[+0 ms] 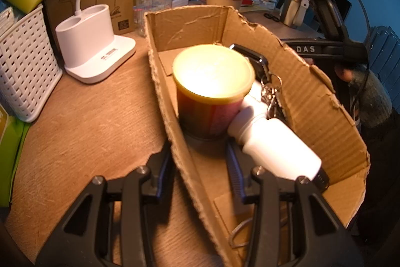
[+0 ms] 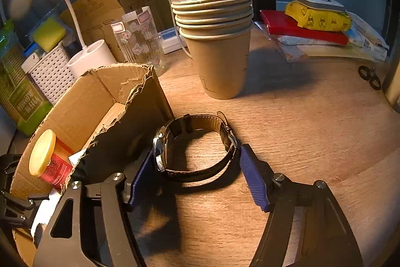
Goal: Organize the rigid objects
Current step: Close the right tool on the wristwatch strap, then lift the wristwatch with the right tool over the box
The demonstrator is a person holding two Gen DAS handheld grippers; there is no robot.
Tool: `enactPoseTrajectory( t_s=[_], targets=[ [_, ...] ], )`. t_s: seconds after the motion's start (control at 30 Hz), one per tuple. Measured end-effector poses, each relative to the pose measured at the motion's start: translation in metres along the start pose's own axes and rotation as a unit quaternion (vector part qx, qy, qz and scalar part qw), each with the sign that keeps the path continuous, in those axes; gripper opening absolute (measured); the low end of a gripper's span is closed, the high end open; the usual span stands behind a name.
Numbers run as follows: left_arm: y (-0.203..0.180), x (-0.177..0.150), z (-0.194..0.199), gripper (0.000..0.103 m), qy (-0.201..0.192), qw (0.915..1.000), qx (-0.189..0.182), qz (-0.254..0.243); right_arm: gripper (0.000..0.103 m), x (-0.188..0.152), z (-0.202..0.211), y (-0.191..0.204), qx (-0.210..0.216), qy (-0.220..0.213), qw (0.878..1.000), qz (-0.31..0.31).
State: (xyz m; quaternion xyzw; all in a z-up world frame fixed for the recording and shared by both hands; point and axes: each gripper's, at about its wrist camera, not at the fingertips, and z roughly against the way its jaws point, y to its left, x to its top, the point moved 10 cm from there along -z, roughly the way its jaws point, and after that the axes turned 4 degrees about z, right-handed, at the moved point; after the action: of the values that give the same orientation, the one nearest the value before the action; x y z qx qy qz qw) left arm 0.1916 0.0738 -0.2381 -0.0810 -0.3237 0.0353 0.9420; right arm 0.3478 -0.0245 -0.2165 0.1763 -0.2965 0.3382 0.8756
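Since the watch lies outside the box, step in hand: picking it up to put with the rest.

Watch: on the desk on its edge, strap looped shut, case toward the box wall, just beside the torn outer side of the box.

Right gripper: jaws wide, one blue pad on each side of the watch; the left pad looks close to the case, the right pad is just off the buckle. Nothing is gripped yet.

Left gripper: jaws apart and straddling the near wall of the box, one finger outside, one inside. It seems to be steadying the box, though whether the pads actually press the cardboard I cannot tell from this angle.

Box contents: a can with a yellow lid standing upright, a white bottle lying on its side against it, keys behind the bottle, and a dark object at the back that is hard to make out.

Progress: by my judgement well along, since several items are already in the box and the watch is the only loose small piece near it.

Next move: close the right jaws on the watch across case and buckle, lift clear of the torn wall, then set it in free floor inside the box.

Risk: the looped strap may flex or roll under the pads, so a squeeze across the rigid case side is safer.

Nearby: a stack of cups stands beyond the watch, well apart from it.
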Motion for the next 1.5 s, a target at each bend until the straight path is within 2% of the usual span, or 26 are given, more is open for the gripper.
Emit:
enactPoseTrajectory(
  t_s=[0.27, 0.67, 1.0, 1.13, 1.33, 1.5],
  targets=[
    [0.000, 0.000, 0.000, 0.043, 0.000, 1.0000, 0.000, 0.000, 0.070, -0.005, 0.015, 0.000, -0.060, -0.012, 0.998, 0.016],
    [0.000, 0.000, 0.000, 0.043, 0.000, 1.0000, 0.000, 0.000, 0.070, 0.001, 0.062, 0.009, -0.079, -0.062, 0.995, 0.013],
    [0.000, 0.000, 0.000, 0.043, 0.000, 1.0000, 0.000, 0.000, 0.070, 0.010, 0.093, 0.040, -0.068, -0.099, 0.992, 0.036],
    [0.000, 0.000, 0.000, 0.043, 0.000, 1.0000, 0.000, 0.000, 0.070, 0.011, 0.098, 0.053, -0.060, -0.105, 0.992, 0.046],
    [0.000, 0.000, 0.000, 0.043, 0.000, 1.0000, 0.000, 0.000, 0.070, 0.011, 0.101, 0.073, -0.024, -0.110, 0.992, 0.052],
    [0.000, 0.000, 0.000, 0.043, 0.000, 1.0000, 0.000, 0.000, 0.070, 0.011, 0.101, 0.088, -0.016, -0.110, 0.992, 0.064]
  ],
)
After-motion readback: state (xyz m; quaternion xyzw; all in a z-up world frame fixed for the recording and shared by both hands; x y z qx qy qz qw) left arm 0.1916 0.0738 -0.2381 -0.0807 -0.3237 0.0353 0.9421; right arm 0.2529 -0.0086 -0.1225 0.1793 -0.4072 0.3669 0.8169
